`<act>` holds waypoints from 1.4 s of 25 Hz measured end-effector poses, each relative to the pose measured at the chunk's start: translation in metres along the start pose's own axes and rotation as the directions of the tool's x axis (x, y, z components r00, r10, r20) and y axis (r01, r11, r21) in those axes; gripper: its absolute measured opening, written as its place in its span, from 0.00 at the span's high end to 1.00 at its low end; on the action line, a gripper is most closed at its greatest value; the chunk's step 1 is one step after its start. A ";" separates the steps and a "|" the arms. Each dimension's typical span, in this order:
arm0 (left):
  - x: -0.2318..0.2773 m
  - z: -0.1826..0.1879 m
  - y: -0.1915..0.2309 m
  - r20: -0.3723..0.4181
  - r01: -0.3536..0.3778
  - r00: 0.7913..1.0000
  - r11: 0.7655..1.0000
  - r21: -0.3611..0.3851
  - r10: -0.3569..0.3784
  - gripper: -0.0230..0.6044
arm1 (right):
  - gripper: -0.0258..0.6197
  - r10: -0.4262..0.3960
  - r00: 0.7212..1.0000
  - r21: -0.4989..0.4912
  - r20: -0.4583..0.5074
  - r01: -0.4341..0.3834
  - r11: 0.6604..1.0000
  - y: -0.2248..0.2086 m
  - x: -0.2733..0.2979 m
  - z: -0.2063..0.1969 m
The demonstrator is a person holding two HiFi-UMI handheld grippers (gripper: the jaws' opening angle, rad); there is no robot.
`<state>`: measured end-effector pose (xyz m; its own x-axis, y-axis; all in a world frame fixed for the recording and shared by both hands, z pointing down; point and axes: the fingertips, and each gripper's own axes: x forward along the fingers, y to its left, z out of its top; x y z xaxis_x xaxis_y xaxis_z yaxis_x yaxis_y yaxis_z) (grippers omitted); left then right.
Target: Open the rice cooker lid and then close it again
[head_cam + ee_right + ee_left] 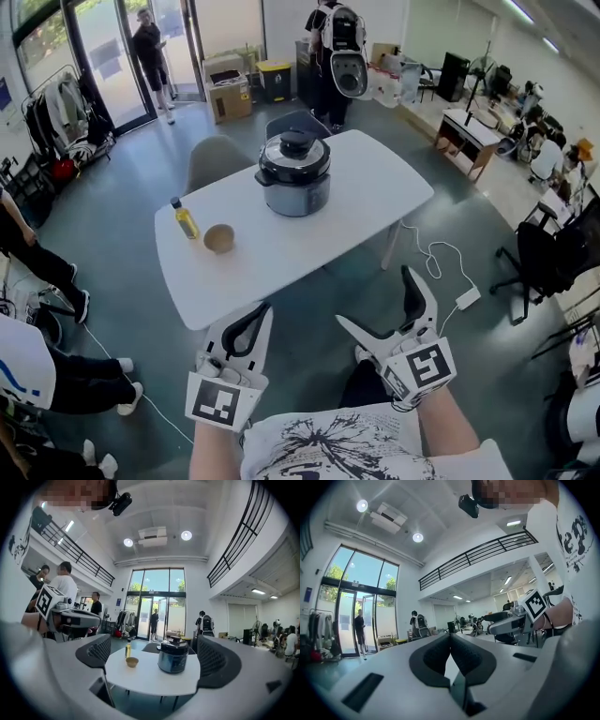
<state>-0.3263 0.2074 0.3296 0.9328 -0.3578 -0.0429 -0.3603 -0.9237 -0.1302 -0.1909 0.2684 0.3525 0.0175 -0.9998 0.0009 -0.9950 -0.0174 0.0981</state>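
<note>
A dark grey rice cooker (293, 173) with its lid down and a black knob on top stands on the white table (356, 202), toward the far side. Both grippers hang near my body, short of the table's near edge and well apart from the cooker. My left gripper (261, 311) is shut with nothing in it; in the left gripper view its pads (461, 656) meet. My right gripper (375, 300) stands wide open and empty. In the right gripper view the rice cooker (173, 656) shows far off between the spread fingers (213, 660).
An oil bottle (185, 219) and a small brown bowl (218, 238) sit at the table's left end. Two grey chairs (216, 159) stand behind the table. A white cable and adapter (466, 298) lie on the floor at right. People stand at left and at the back.
</note>
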 end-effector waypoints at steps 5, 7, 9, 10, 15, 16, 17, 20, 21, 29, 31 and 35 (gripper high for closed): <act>0.106 -0.019 0.004 -0.009 -0.109 0.994 0.994 0.007 0.109 0.94 | 0.07 0.093 0.995 0.003 0.019 -0.093 0.996 -0.102 0.058 -0.021; 0.153 -0.019 0.002 -0.015 -0.147 0.989 0.989 0.003 0.147 0.94 | 0.07 0.139 0.990 0.007 0.009 -0.139 0.990 -0.147 0.082 -0.026; 0.199 -0.018 0.000 -0.026 -0.184 0.983 0.983 -0.004 0.184 0.94 | 0.07 0.190 0.982 0.011 -0.001 -0.190 0.982 -0.188 0.105 -0.028; 0.221 -0.018 0.001 -0.032 -0.201 0.979 0.980 -0.005 0.201 0.94 | 0.07 0.216 0.976 0.009 -0.006 -0.216 0.976 -0.207 0.117 -0.029; 0.324 -0.025 0.004 -0.034 -0.295 0.955 0.956 0.014 0.295 0.94 | 0.07 0.351 0.936 -0.019 -0.027 -0.351 0.936 -0.287 0.174 -0.043; 0.339 -0.029 0.005 -0.041 -0.314 0.949 0.949 0.017 0.314 0.94 | 0.07 0.375 0.926 -0.021 -0.031 -0.376 0.926 -0.299 0.186 -0.046; 0.351 -0.033 0.008 -0.050 -0.329 0.943 0.944 0.017 0.330 0.94 | 0.07 0.396 0.917 -0.020 -0.038 -0.397 0.918 -0.309 0.197 -0.050; 0.379 -0.037 0.020 -0.066 -0.362 0.930 0.932 0.009 0.362 0.94 | 0.07 0.445 0.894 -0.009 -0.056 -0.446 0.895 -0.328 0.230 -0.057; 0.386 -0.037 0.027 -0.068 -0.377 0.924 0.926 0.008 0.376 0.94 | 0.07 0.460 0.886 -0.007 -0.062 -0.461 0.887 -0.332 0.241 -0.059; 0.428 -0.056 0.092 -0.093 -0.457 0.884 0.889 0.025 0.458 0.94 | 0.09 0.536 0.837 0.013 -0.112 -0.538 0.843 -0.344 0.327 -0.078; 0.439 -0.065 0.112 -0.094 -0.457 0.885 0.889 0.022 0.457 0.94 | 0.10 0.542 0.829 0.032 -0.137 -0.544 0.839 -0.345 0.353 -0.084; 0.461 -0.073 0.161 -0.097 -0.458 0.885 0.889 0.006 0.456 0.94 | 0.14 0.562 0.805 0.052 -0.190 -0.564 0.824 -0.338 0.413 -0.089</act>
<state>0.0453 -0.1161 0.3616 0.6602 -0.7511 -0.0013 -0.7473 -0.6567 -0.1017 0.1611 -0.1387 0.4086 -0.5266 -0.8139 0.2453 -0.8352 0.5492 0.0291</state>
